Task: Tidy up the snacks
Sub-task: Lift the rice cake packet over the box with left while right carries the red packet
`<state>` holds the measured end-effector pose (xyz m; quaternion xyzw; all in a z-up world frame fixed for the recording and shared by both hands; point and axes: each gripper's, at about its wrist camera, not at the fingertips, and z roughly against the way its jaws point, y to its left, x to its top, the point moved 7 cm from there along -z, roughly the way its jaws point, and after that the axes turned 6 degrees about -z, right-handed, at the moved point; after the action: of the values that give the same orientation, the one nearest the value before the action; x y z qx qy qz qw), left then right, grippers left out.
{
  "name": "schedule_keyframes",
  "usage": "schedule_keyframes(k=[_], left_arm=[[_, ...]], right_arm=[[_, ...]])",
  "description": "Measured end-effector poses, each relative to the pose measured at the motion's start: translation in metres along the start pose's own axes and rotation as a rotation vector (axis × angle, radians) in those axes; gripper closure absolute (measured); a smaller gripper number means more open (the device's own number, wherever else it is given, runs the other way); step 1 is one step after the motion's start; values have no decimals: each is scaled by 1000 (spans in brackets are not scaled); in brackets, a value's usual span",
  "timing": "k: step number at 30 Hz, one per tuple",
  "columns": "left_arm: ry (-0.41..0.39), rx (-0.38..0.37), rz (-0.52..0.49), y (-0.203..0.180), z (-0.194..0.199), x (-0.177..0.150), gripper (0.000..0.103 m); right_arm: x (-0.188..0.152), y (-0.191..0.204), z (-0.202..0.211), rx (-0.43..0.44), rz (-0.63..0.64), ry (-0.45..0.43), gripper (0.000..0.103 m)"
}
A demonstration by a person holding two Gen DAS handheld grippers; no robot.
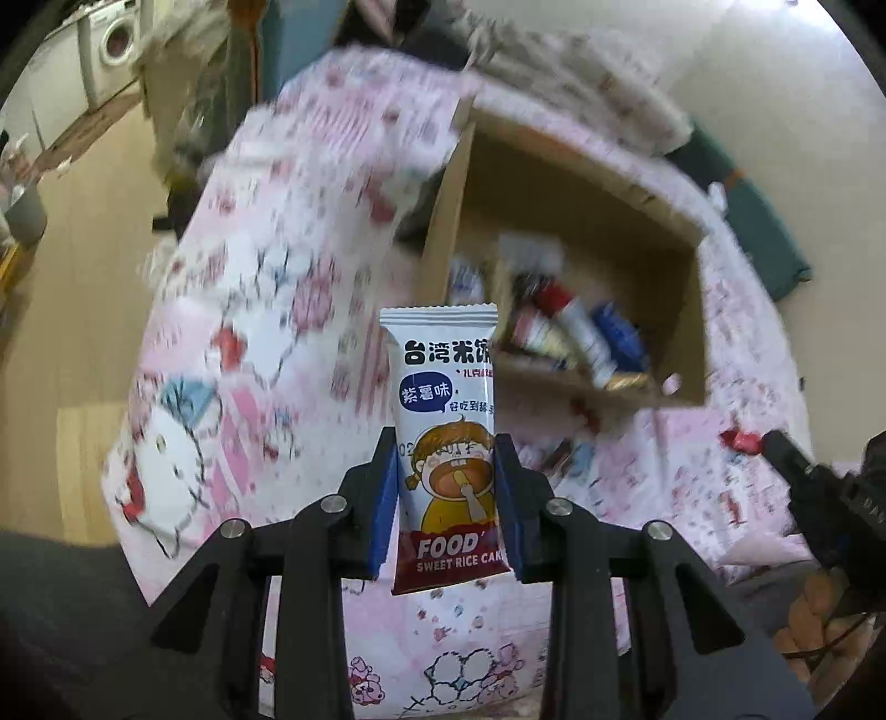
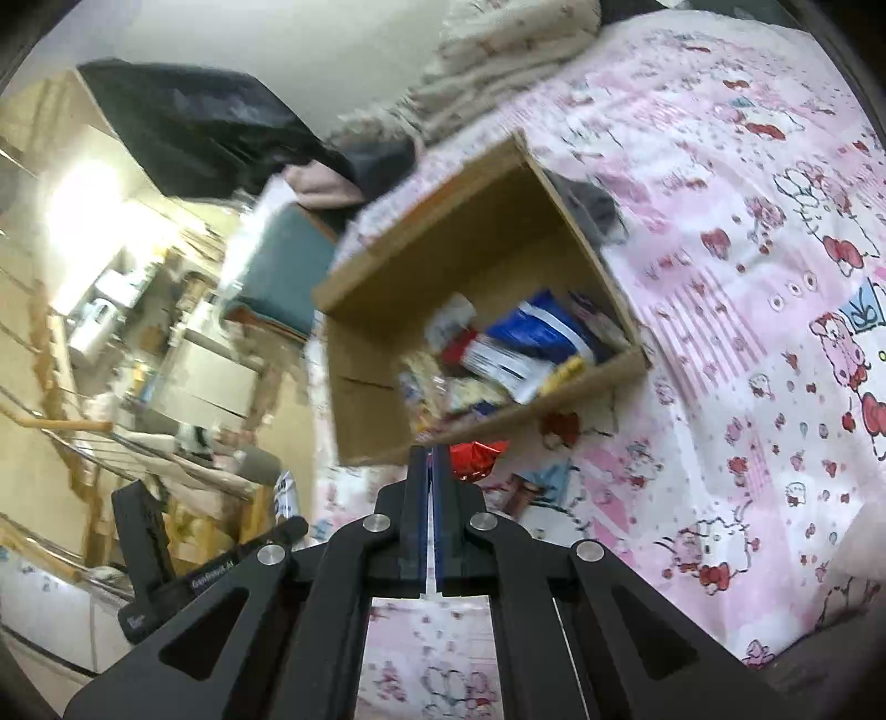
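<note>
Left wrist view: my left gripper point(image 1: 447, 465) clamps a sweet rice cake packet point(image 1: 446, 410), blue pads pressing both long edges, packet upright with its crimped top toward 12 o'clock. Print reads "FOOD" and "SWEET RICE CAKE" on a dark red band, cartoon child eating above it. Past the packet at 1 o'clock sits an open cardboard box point(image 1: 581, 183) on the pink cartoon-print bedsheet point(image 1: 249, 310). Inside the box, several snack packets point(image 1: 587, 332) lie jumbled, red, white and blue wrappers; blur hides the labels. At 3 o'clock my right gripper point(image 1: 767, 437) shows as a dark tip with a small red wrapper point(image 1: 739, 440) at its end. Wood floor at 9 o'clock, washing machine point(image 1: 119, 39) at 11 o'clock.

Right wrist view: my right gripper point(image 2: 431, 459) has its jaws closed together, pads nearly touching. A red foil candy point(image 2: 473, 459) sticks out just right of the fingertips, at about 1 o'clock; it looks pinched by its edge, contact point too small to confirm. Same box point(image 2: 387, 288) straight ahead at 12 o'clock, snacks point(image 2: 515, 343) piled in its lower right corner. Bedsheet point(image 2: 747, 277) fills 1 to 5 o'clock. My left gripper point(image 2: 166, 559) is visible at 8 o'clock. Cluttered shelves at 9 o'clock, blurred.
</note>
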<state>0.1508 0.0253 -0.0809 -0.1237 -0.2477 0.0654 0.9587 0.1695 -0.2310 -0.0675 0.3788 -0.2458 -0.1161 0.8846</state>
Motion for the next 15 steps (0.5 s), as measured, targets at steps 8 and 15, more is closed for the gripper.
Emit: schedule_keyframes(k=[8,15], left_arm=[[-57,-10,-52,-10,17,44,75],[-62,-1,-123,-31,3,73,75]], right_arm=[[18,17,21,51,17,-42,102],[41,13,2,-1,11,-16,103]])
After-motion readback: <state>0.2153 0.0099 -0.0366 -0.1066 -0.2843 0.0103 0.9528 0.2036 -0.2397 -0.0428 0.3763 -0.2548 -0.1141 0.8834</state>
